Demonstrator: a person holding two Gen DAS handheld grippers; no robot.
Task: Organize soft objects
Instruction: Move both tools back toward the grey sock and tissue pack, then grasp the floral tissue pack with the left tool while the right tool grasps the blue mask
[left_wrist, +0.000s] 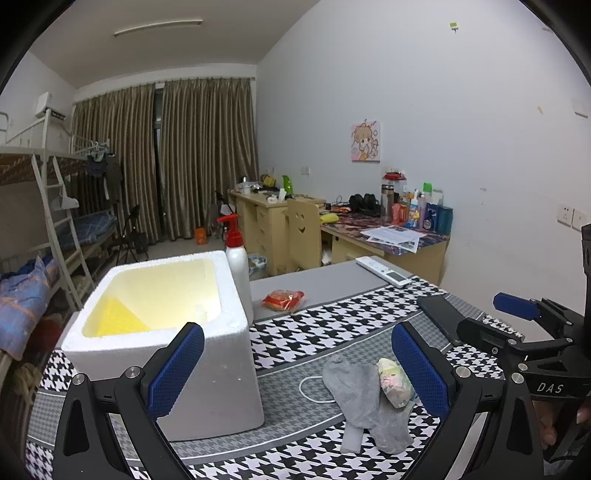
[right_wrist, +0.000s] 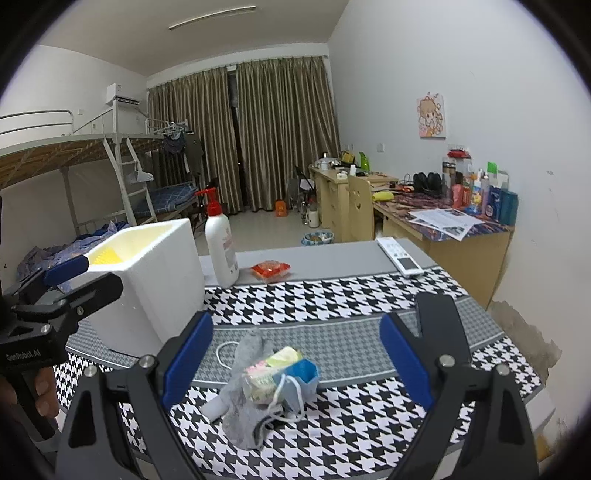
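Note:
A grey sock (left_wrist: 360, 391) (right_wrist: 242, 406) lies in a heap on the houndstooth cloth, with a small tissue pack (left_wrist: 394, 382) (right_wrist: 271, 374) on it and a blue face mask (right_wrist: 299, 376) beside it. A white foam box (left_wrist: 162, 332) (right_wrist: 147, 284) with a yellow sponge (left_wrist: 114, 319) inside stands to the left. My left gripper (left_wrist: 297, 365) is open and empty, above the table between box and heap. My right gripper (right_wrist: 295, 360) is open and empty, just above the heap. Each gripper shows at the edge of the other's view.
A white bottle with a red pump (left_wrist: 238, 269) (right_wrist: 221, 247) stands behind the box. A red snack packet (left_wrist: 283, 299) (right_wrist: 270, 270), a white remote (left_wrist: 384, 271) (right_wrist: 400, 256) and a black phone (left_wrist: 441, 317) lie on the table. Desks and a bunk bed stand beyond.

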